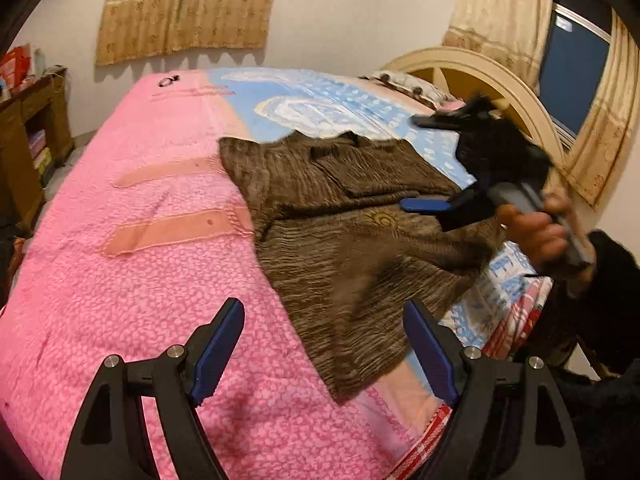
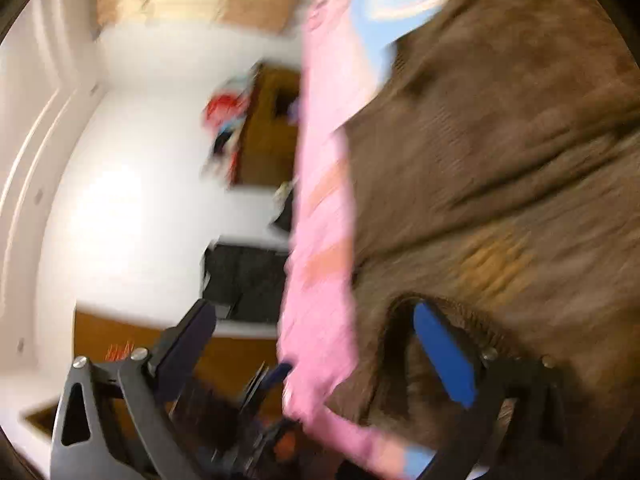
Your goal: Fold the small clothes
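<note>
A brown ribbed garment (image 1: 340,208) lies spread on the bed, partly folded, with a small gold emblem showing. My left gripper (image 1: 326,348) hovers open above the garment's near corner, and the pads touch nothing. My right gripper (image 1: 432,162) is held by a hand (image 1: 536,232) over the garment's right side, its jaws wide apart and empty. In the blurred right wrist view the right gripper (image 2: 316,348) is open. One of its blue pads (image 2: 444,356) sits close beside a curled edge of the brown garment (image 2: 500,160).
The bed carries a pink blanket (image 1: 140,280) and a blue patterned sheet (image 1: 320,104). A cream arched headboard (image 1: 480,76) stands at the far right under a window (image 1: 576,64). A wooden cabinet (image 1: 28,140) stands left of the bed.
</note>
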A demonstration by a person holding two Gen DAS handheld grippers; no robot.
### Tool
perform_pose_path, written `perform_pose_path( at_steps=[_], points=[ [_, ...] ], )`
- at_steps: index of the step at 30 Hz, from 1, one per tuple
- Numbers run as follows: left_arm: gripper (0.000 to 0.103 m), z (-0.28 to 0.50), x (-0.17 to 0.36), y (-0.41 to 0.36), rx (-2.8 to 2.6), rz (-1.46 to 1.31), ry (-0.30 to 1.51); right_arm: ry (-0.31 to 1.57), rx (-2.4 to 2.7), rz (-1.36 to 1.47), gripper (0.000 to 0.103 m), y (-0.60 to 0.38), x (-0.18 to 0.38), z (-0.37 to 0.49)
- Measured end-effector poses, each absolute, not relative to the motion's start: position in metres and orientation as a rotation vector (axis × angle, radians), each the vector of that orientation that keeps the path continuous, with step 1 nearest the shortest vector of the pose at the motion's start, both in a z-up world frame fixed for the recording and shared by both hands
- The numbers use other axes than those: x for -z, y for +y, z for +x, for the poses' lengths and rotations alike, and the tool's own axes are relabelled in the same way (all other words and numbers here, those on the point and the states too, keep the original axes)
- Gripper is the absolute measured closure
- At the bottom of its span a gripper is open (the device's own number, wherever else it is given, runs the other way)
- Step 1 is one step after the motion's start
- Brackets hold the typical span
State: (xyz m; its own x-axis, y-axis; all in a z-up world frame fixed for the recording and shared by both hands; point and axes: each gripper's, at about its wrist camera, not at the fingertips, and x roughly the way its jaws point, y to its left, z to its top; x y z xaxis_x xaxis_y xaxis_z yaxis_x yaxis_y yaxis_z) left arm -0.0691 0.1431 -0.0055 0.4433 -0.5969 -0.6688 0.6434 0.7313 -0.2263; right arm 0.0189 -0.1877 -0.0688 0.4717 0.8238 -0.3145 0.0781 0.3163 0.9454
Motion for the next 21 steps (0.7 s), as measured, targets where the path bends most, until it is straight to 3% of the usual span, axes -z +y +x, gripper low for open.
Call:
perform_pose_path(
  at_steps=[1,3,5,15,16,18,19,20,21],
  points=[
    [0.021,-0.07,0.005,0.142,0.788,0.073,0.8,0.983,-0.605,1.174,0.002,-0.192,0.076,0.016],
    [0.021,-0.07,0.005,0.135,0.828,0.101,0.8,0.971,-0.596,1.15,0.02,-0.196,0.081,0.006],
    [0.021,-0.066,0.007,0.126,0.872,0.113,0.818,0.954,-0.566,1.051,0.025,-0.204,0.075,-0.007],
    [0.023,-0.04,0.049,0.055,0.89,0.243,0.908,0.673,-0.263,0.748,0.025,-0.281,0.019,-0.116],
    [0.028,-0.037,0.051,0.055,0.886,0.218,0.913,0.649,-0.205,0.72,0.025,-0.291,0.016,-0.129],
    [0.06,-0.034,0.053,0.057,0.863,0.175,0.917,0.625,-0.081,0.653,0.026,-0.307,0.013,-0.142],
    [0.067,-0.032,0.054,0.06,0.845,0.152,0.919,0.616,0.01,0.594,0.026,-0.317,0.012,-0.151],
    [0.081,-0.029,0.054,0.064,0.835,0.126,0.922,0.619,0.065,0.562,0.026,-0.323,0.013,-0.153],
    [0.087,-0.026,0.055,0.068,0.831,0.09,0.927,0.628,0.106,0.539,0.029,-0.334,0.014,-0.158]
  ],
)
